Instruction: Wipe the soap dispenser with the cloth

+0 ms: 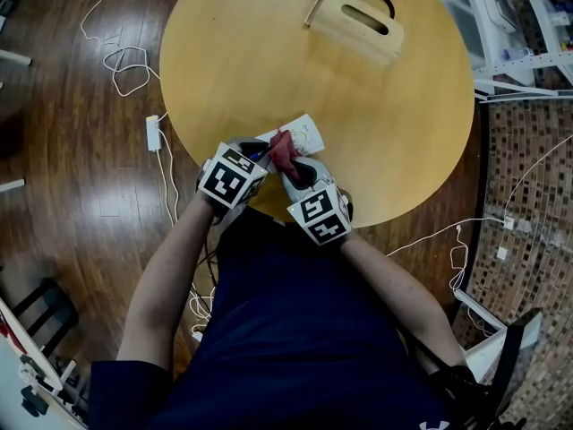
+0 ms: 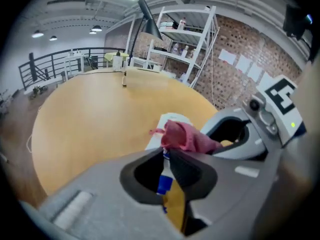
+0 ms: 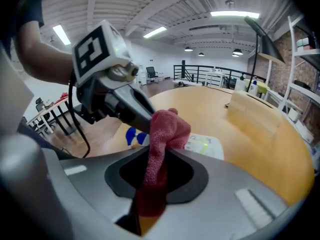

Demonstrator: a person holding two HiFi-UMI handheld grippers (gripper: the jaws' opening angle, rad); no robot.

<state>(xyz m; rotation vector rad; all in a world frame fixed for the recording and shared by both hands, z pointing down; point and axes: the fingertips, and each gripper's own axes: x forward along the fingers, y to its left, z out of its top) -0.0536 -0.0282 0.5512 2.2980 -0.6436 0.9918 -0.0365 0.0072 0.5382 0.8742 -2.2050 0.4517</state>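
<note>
The person is working at the 6 o'clock rim of the round table (image 1: 269, 52), bringing both tools together over the soap dispenser (image 1: 304, 133). The dispenser is a flat white thing with a printed label, and it is lying there close to the table's near edge.

The left claw (image 2: 165, 154) is coming in from 7 o'clock, with its jaws pressed nearly together on a thin blue-and-white part. That part is most likely an edge or the neck of the dispenser. This grip is probably serving as an anchor, so the light dispenser is not sliding away under the rubbing.

The right claw (image 3: 160, 154) is reaching in from 5 o'clock and pinching the red cloth (image 3: 165, 129). The cloth is running down between the jaws, with a bunched wad sticking out past the tips. That wad is sitting over the dispenser's near end, just beside the left claw's tips, so the soft part is meeting the surface rather than the hard jaws. Whether the cloth is actually touching the dispenser is not clear from any view.

A wooden box (image 1: 358, 25) is standing well apart at about 1 o'clock on the table and is not taking part.

Wiping appears to be under way or just starting.
</note>
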